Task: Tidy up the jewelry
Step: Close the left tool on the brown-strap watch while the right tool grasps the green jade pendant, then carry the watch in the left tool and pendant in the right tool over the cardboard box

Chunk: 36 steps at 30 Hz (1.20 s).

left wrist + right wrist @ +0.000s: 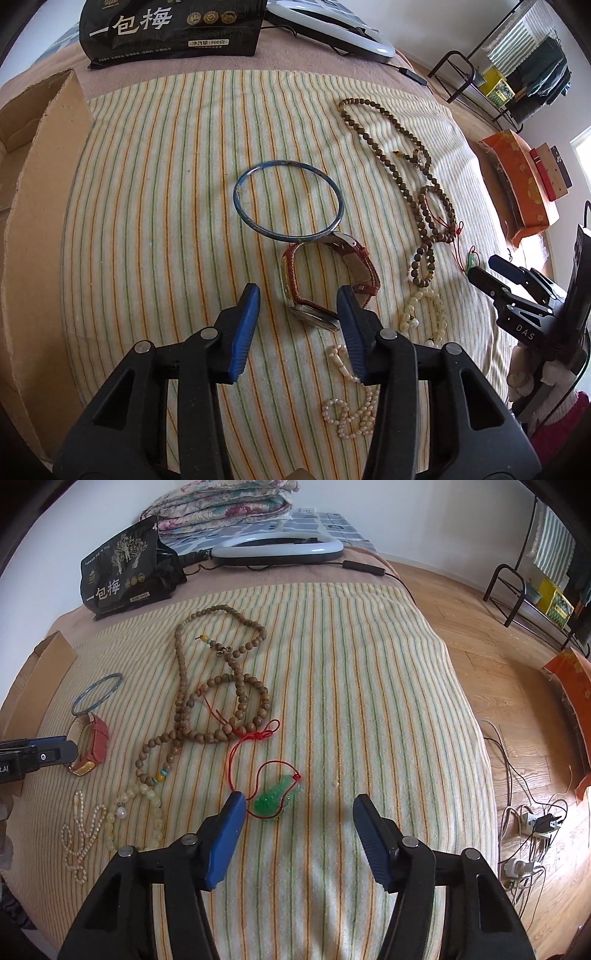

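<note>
The left gripper (297,295) hangs low over the striped cloth (166,184) with its blue fingers spread and nothing pinched; the red-strapped watch (325,284) lies between and just beyond the tips, its case close to the right finger, though contact cannot be told. Just past the watch the blue bangle (288,201) rests with its near edge on the strap. To the right of that claw lie the cream bead bracelet (424,314) and the pearl strand (351,406), and farther off the brown bead necklace (406,155). The right gripper (299,805) is also spread and empty; the green pendant (275,797) on its red cord (240,746) lies just ahead of the left finger, apart from the pads. A cardboard box (33,122) stands far left of the left claw
</note>
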Each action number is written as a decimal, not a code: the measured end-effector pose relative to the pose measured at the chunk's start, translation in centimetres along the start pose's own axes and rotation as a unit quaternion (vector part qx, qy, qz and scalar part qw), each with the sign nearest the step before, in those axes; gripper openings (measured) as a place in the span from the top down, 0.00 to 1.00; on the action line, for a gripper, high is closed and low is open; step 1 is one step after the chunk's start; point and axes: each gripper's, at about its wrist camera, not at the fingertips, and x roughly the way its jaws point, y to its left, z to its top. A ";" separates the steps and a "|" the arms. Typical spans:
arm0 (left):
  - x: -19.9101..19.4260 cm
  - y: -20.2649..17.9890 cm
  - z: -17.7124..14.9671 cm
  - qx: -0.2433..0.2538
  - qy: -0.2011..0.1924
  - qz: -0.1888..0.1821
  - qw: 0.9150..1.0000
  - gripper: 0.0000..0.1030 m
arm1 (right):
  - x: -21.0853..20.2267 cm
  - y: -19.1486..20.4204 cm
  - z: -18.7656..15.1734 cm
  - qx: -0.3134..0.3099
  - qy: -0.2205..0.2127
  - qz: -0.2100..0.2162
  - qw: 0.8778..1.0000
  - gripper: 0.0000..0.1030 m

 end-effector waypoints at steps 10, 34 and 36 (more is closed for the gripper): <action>0.9 0.0 0.3 -0.004 0.005 -0.010 1.000 0.81 | 1.1 0.7 0.4 -0.012 0.005 0.006 1.000 0.56; -4.6 -0.9 0.2 0.009 -0.052 -0.020 0.998 0.91 | -4.9 0.9 1.0 -0.006 -0.053 0.023 0.998 0.83; -5.6 -0.8 0.2 0.010 -0.060 -0.023 0.998 0.91 | -6.3 1.4 1.3 -0.007 -0.068 0.027 0.997 0.83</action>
